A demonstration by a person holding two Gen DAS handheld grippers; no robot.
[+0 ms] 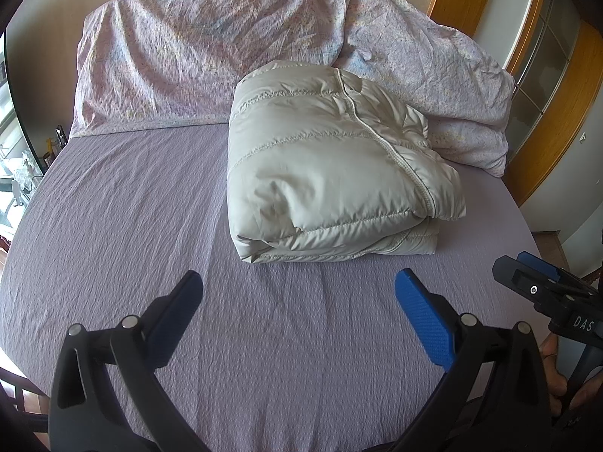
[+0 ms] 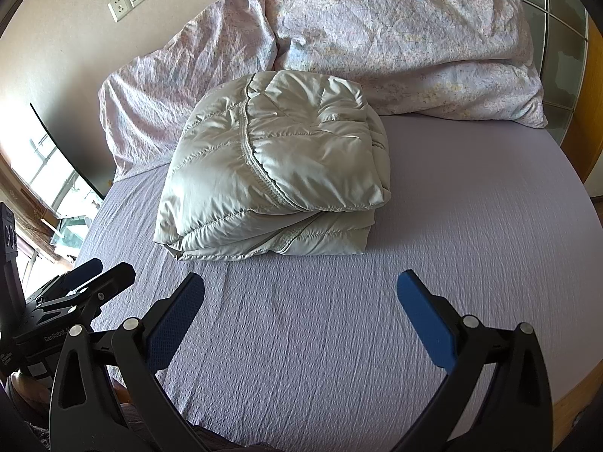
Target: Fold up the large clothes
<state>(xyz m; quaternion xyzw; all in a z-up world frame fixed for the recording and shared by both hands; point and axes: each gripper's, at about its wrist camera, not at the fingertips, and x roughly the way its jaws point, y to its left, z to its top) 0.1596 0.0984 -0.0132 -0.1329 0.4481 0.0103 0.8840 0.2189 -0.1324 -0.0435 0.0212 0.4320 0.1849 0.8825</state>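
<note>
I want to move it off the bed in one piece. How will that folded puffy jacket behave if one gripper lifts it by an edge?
The jacket looks puffy and quilted, so probably light but floppy; its stacked layers would likely fall open. The shiny shell suggests it may slip between the fingers.

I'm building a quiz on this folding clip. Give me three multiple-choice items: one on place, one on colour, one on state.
1. Where does the pale grey quilted puffer jacket lie?
A. on the lilac bed sheet
B. on the floor
C. in a drawer

2. What colour are the pads on the left gripper fingers?
A. red
B. blue
C. yellow

3. What state is the jacket in?
A. spread flat
B. hanging
C. folded into a bundle

Answers: 1 A, it rests on the sheet before the floral duvet; 2 B, blue pads show; 3 C, stacked layers show, and both the left gripper and right gripper are open, clear of it.
</note>
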